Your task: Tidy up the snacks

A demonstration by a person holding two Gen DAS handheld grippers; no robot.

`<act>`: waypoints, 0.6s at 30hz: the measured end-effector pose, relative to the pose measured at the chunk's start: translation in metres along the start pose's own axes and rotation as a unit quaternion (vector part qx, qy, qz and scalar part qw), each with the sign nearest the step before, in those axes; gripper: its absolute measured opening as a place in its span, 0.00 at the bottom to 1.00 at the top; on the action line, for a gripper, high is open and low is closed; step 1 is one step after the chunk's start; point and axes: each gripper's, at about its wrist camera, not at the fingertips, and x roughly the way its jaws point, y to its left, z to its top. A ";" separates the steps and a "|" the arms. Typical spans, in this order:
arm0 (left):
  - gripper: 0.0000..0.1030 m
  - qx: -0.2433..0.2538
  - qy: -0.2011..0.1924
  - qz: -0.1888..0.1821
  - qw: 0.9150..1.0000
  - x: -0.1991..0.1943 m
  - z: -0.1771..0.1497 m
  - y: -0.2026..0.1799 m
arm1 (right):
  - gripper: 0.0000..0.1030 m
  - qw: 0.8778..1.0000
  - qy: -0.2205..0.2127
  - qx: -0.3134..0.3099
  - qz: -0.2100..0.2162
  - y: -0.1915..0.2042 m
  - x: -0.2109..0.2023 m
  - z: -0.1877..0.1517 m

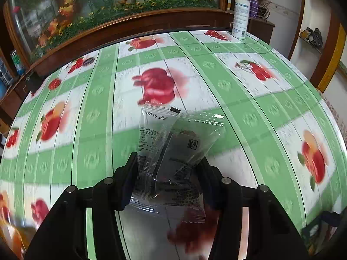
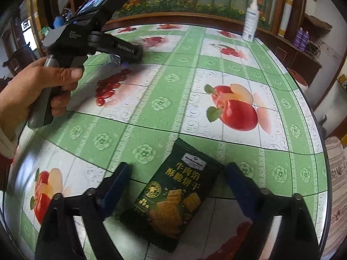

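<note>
Fruit-patterned tablecloth (image 2: 164, 99) carries little sorted yet: the left gripper (image 1: 169, 169) clamps a clear snack packet (image 1: 173, 149), while the right gripper (image 2: 177, 179), spread wide, straddles the unlifted green biscuit packet (image 2: 173, 197).

Left gripper (image 1: 169, 169) clamped — right gripper (image 2: 176, 177) agape

Two clear snack packets (image 1: 173, 149) overlapping, one dark green biscuit packet (image 2: 171, 197), one white spray bottle (image 1: 240, 15) at the far edge, two purple cans (image 1: 253, 6) behind it, two handheld grippers (image 2: 175, 179)
</note>
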 end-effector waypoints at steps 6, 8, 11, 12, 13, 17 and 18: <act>0.48 -0.028 -0.005 -0.009 1.000 -0.031 -0.041 0.004 | 0.56 1.000 -0.008 0.006 0.007 -0.005 -0.008 -0.006; 0.48 -0.044 -0.008 -0.018 0.999 -0.045 -0.057 0.006 | 0.56 1.000 -0.008 0.006 0.008 -0.007 -0.010 -0.009; 0.48 -0.066 -0.018 -0.031 0.997 -0.066 -0.079 0.009 | 0.49 1.000 -0.011 0.014 0.015 -0.012 -0.015 -0.015; 0.48 -0.073 -0.021 -0.036 0.996 -0.075 -0.088 0.009 | 0.49 1.000 -0.011 0.015 0.014 -0.013 -0.017 -0.017; 0.48 -0.076 -0.022 -0.038 0.996 -0.079 -0.093 0.009 | 0.49 1.000 -0.012 0.013 0.013 -0.013 -0.019 -0.019; 0.48 -0.099 -0.033 -0.043 0.994 -0.104 -0.121 0.014 | 0.48 1.000 -0.014 0.016 0.019 -0.014 -0.024 -0.025; 0.48 -0.107 -0.034 -0.043 0.993 -0.110 -0.128 0.017 | 0.48 1.000 -0.014 0.018 0.021 -0.014 -0.025 -0.027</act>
